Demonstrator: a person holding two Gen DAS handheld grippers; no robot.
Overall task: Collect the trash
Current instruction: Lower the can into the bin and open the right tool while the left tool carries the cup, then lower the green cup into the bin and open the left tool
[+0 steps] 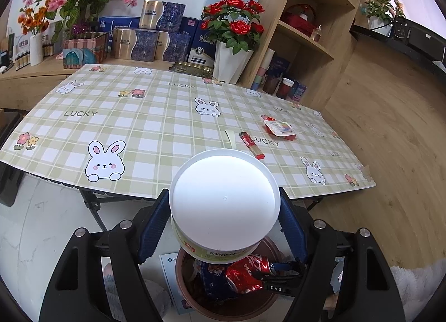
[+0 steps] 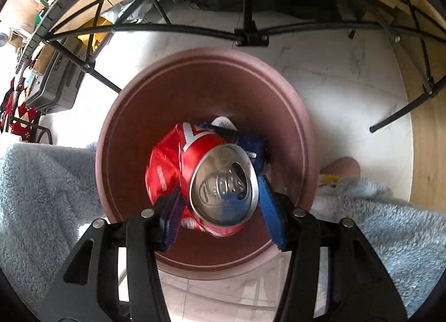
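Dropping trash: our right gripper (image 2: 220,199) squeezes the can (image 2: 206,179) over the bin (image 2: 195,76), our left gripper (image 1: 224,227) squeezes a tub (image 1: 223,205). Next we let go.

Bright, even indoor light in both fisheye views, with strong curving at the edges.

In the left wrist view, daylight blows out a window at the upper right of the frame, and the white tub (image 1: 224,205) at centre glares almost featureless; black vignette fills the corners and the tablecloth (image 1: 156,124) edge bows. In the right wrist view, the pale floor at upper centre is overexposed, the brown bin (image 2: 207,93) rim shows slight blur, the crushed can (image 2: 223,182) top catches soft reflections, and the table frame at the top bends into arcs.
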